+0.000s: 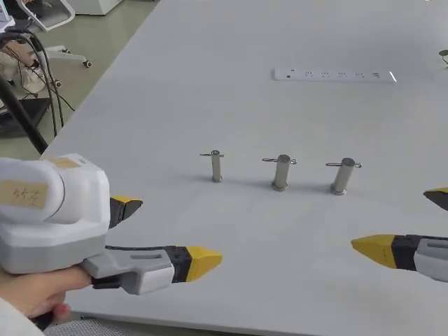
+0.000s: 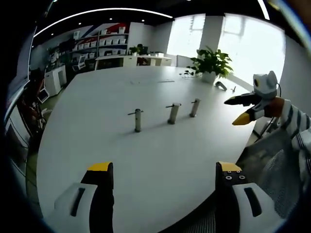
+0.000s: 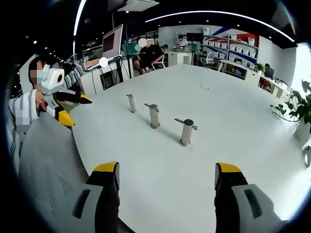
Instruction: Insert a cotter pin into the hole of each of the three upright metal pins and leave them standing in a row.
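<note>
Three upright metal pins stand in a row on the white table: a left pin (image 1: 216, 166), a middle pin (image 1: 281, 172) and a right pin (image 1: 342, 175). Each carries a thin cotter pin crosswise through its top. The same row appears in the left gripper view (image 2: 138, 120) and in the right gripper view (image 3: 186, 132). My left gripper (image 1: 168, 231) hovers open near the table's front left edge, well short of the pins. My right gripper (image 1: 409, 224) is open at the right edge, nothing between its yellow-tipped fingers (image 1: 374, 248).
A white power strip (image 1: 334, 75) lies far back on the table (image 1: 210, 84). A potted plant (image 2: 212, 65) stands at the table's far end. Chairs and cables sit on the floor at the left. A seated person works at a desk beyond the table.
</note>
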`<state>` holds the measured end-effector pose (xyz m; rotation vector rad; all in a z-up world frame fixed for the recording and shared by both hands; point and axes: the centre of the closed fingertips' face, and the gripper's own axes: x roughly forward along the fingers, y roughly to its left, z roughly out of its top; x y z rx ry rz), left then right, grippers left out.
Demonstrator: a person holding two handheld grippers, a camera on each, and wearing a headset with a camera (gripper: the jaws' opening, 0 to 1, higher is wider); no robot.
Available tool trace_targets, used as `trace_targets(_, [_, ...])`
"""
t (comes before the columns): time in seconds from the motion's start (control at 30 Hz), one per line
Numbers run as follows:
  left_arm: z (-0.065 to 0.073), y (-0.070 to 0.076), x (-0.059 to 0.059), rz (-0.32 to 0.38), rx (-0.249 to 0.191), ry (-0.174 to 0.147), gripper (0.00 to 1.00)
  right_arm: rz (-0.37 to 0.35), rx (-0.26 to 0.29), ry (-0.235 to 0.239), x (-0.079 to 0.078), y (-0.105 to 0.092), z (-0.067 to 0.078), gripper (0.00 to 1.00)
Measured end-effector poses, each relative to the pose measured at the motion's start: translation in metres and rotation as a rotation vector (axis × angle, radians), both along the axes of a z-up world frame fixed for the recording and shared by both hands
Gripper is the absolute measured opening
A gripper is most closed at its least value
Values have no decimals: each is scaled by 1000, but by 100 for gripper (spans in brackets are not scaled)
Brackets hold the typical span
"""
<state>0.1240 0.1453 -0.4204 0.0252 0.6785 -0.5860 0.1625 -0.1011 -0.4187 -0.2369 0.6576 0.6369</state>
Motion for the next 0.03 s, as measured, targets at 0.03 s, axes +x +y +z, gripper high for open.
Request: trace_targets(0.03, [-1,1,0,1,6,5,79,-1,1,-1,1,0,0,74])
